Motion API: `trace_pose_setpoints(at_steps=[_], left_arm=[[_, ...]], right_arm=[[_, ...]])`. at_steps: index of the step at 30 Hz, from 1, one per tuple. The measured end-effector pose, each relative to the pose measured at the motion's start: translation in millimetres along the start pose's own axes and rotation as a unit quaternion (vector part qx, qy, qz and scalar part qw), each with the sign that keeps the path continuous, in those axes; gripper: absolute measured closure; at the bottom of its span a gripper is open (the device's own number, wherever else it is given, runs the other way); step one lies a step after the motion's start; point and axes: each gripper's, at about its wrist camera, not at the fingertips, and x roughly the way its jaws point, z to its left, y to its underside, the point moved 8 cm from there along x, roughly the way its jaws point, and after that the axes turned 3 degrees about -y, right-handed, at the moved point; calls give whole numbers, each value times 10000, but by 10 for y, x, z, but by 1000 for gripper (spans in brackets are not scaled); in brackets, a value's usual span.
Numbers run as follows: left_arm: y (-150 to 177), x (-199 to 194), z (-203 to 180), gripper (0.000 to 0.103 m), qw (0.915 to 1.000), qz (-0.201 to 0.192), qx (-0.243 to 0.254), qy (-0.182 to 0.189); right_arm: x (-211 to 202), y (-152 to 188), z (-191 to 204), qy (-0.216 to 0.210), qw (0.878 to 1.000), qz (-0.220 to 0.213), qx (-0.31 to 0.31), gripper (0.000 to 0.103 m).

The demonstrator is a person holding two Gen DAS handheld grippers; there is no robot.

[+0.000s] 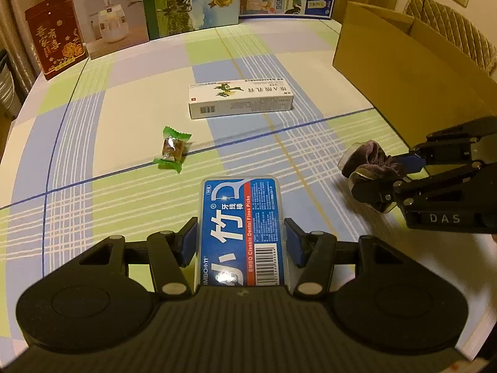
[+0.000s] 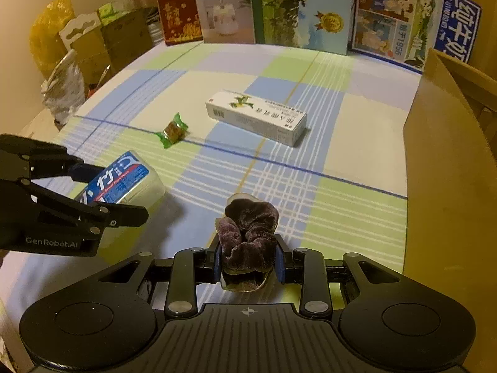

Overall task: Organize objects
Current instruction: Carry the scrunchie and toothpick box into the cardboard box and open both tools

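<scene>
Beyond the counter's (image 2: 357, 155) left edge, only the right wrist view shows bagged clutter (image 2: 62, 87), while the left hand-held gripper (image 1: 240, 239) clamps a floss-pick box (image 1: 240, 217), the right hand-held gripper (image 2: 248, 258) pinches a purple scrunchie (image 2: 248, 233), and a wrapped candy (image 1: 172, 150), a carton (image 1: 240, 99) and a cardboard box (image 1: 403, 71) lie ahead.

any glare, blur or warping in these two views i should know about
Left wrist view: a small glare spot on the floss pick box held in the left gripper; the right gripper and its scrunchie look slightly motion-blurred. Right wrist view: fisheye bends the table edge and the cardboard box; warm, dim light, soft shadow beside the medicine box.
</scene>
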Motion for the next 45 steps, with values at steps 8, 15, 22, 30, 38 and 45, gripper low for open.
trace_pose_setpoints(at_steps=[8,15,22,30,38,45], left_arm=[[-50,-141,-29,51,10000,-50,-72,-41],[-89,-275,-76,51,9998,-115,-134,-84],[-137,-372,-136,51,9997,-210,-124,-101],[-203,-463,-190,51,9993,-325,-172,-60],[-340,-580,-290,51,9984,-533,-169,29],[-557,-736,-551,51,9963,-813,-90,247]], right_arm=[[-231,-124,14,-7,9992,-344,205,74],[-339,-158,-15,97,9984,-483,267,74],[-396,-156,5,87,9981,-536,280,74],[-498,-206,16,105,9971,-700,294,74],[-690,-263,-26,225,9947,-941,347,74],[-978,-227,-236,684,9887,-1207,566,74]])
